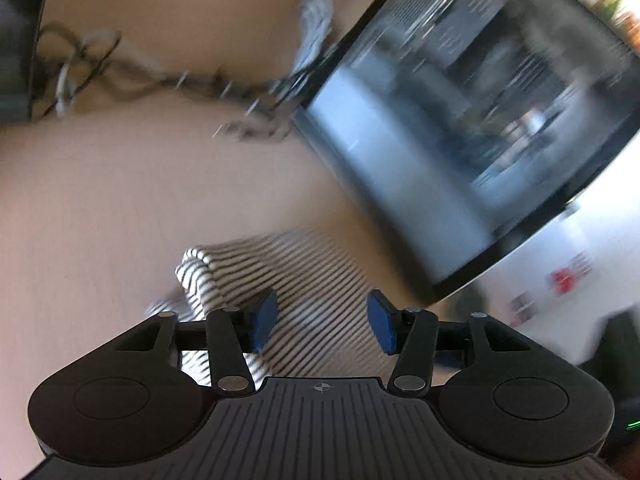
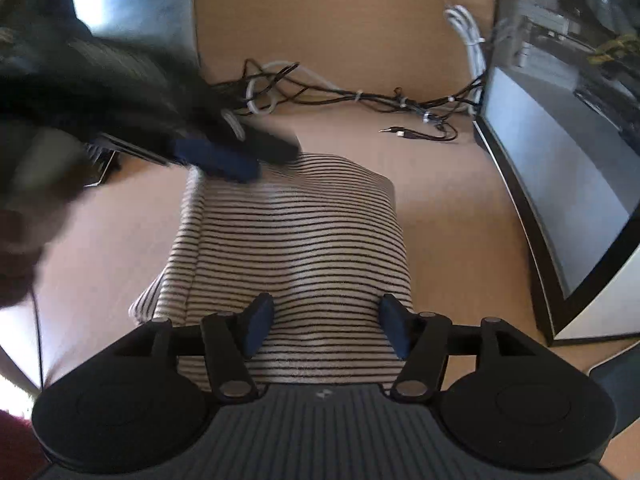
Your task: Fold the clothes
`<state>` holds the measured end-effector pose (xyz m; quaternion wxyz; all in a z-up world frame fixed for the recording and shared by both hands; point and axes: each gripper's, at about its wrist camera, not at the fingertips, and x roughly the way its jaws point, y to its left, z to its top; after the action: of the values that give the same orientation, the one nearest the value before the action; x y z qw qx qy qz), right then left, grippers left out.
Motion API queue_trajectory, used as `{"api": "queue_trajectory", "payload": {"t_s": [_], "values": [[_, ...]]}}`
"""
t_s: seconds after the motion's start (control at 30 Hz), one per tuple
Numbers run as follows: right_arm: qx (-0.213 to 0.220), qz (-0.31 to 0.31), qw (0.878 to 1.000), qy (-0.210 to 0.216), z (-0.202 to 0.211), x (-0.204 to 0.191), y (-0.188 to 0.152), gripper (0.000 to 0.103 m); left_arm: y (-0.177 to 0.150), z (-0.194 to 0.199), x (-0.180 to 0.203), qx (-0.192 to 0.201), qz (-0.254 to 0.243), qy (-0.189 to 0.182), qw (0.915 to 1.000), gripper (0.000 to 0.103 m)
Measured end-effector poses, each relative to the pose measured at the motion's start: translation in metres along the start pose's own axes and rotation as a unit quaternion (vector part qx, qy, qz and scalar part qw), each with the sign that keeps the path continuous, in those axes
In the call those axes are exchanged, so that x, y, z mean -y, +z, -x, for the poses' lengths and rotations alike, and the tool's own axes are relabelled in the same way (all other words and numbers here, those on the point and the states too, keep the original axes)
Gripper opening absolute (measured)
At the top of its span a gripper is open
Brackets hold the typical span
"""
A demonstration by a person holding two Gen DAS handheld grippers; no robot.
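Striped shirt folded beside monitor. Left gripper, right gripper agape, empty. Risk: snagging top layer, undoing fold.

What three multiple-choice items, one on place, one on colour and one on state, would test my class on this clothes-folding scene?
1. Where does the striped garment lie?
A. On the tan desk, left of the monitor
B. In a basket
C. Over a chair back

2. What colour are the pads of the right gripper?
A. Red
B. Blue
C. Green

3. How do the right gripper's jaws stand?
A. Shut on a cable
B. Shut on the garment
C. Open, over the garment's near edge

Key: 1 A, the cloth rests on the desk with the screen to its right; 2 B, both pads show dark blue; 3 C, stripes show across the wide gap between the pads.
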<state>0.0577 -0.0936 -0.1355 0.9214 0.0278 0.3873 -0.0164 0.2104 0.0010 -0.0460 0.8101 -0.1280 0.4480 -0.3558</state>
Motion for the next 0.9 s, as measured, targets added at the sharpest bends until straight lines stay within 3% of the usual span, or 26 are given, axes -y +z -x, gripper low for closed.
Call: {"api": "queue_trajectory", "payload": {"t_s": [0.13, 0.23, 0.3, 0.37, 0.43, 0.47, 0.53, 0.6, 0.67, 0.73, 0.8, 0.83, 0.9], "values": [[0.019, -0.031, 0.999, -0.003, 0.018, 0.012, 0.022, 0.051, -0.015, 0.000, -0.010, 0.007, -0.007, -0.006, 0.9999, 0.052], [0.024, -0.080, 0.996, 0.027, 0.011, 0.035, 0.047, 0.051, -0.023, 0.004, -0.013, 0.013, -0.015, -0.005, 0.9998, 0.052], [0.014, -0.105, 0.993, 0.058, -0.010, 0.047, 0.059, 0.055, -0.028, 0.008, -0.012, 0.019, -0.020, 0.002, 0.9996, 0.052], [-0.004, -0.119, 0.990, 0.078, -0.034, 0.057, 0.070, 0.065, -0.035, 0.013, -0.010, 0.027, -0.020, 0.015, 0.9993, 0.052], [-0.027, -0.102, 0.991, 0.081, -0.053, 0.057, 0.071, 0.067, -0.043, 0.018, -0.008, 0.039, -0.017, 0.029, 0.9987, 0.052], [-0.044, -0.093, 0.990, 0.092, -0.063, 0.057, 0.068, 0.075, -0.046, 0.019, -0.007, 0.045, -0.015, 0.036, 0.9982, 0.052], [-0.085, -0.099, 0.981, 0.142, -0.079, 0.062, 0.060, 0.082, -0.053, 0.018, -0.003, 0.059, -0.006, 0.053, 0.9968, 0.052], [-0.084, -0.113, 0.975, 0.174, -0.081, 0.069, 0.056, 0.073, -0.058, 0.015, -0.001, 0.074, 0.010, 0.073, 0.9945, 0.053], [-0.035, -0.042, 0.980, 0.190, -0.062, 0.063, 0.060, 0.057, -0.061, 0.015, 0.001, 0.087, 0.030, 0.089, 0.9918, 0.054], [-0.003, 0.036, 0.982, 0.188, -0.049, 0.055, 0.059, 0.054, -0.063, 0.017, 0.004, 0.098, 0.049, 0.100, 0.9889, 0.054], [-0.001, 0.089, 0.980, 0.179, -0.054, 0.050, 0.052, 0.054, -0.064, 0.024, 0.009, 0.112, 0.063, 0.116, 0.9849, 0.054], [0.000, 0.114, 0.978, 0.174, -0.056, 0.048, 0.049, 0.054, -0.065, 0.030, 0.012, 0.121, 0.079, 0.130, 0.9808, 0.058], [0.008, 0.135, 0.974, 0.180, -0.059, 0.050, 0.047, 0.054, -0.070, 0.047, 0.020, 0.149, 0.123, 0.161, 0.9678, 0.077]]}}
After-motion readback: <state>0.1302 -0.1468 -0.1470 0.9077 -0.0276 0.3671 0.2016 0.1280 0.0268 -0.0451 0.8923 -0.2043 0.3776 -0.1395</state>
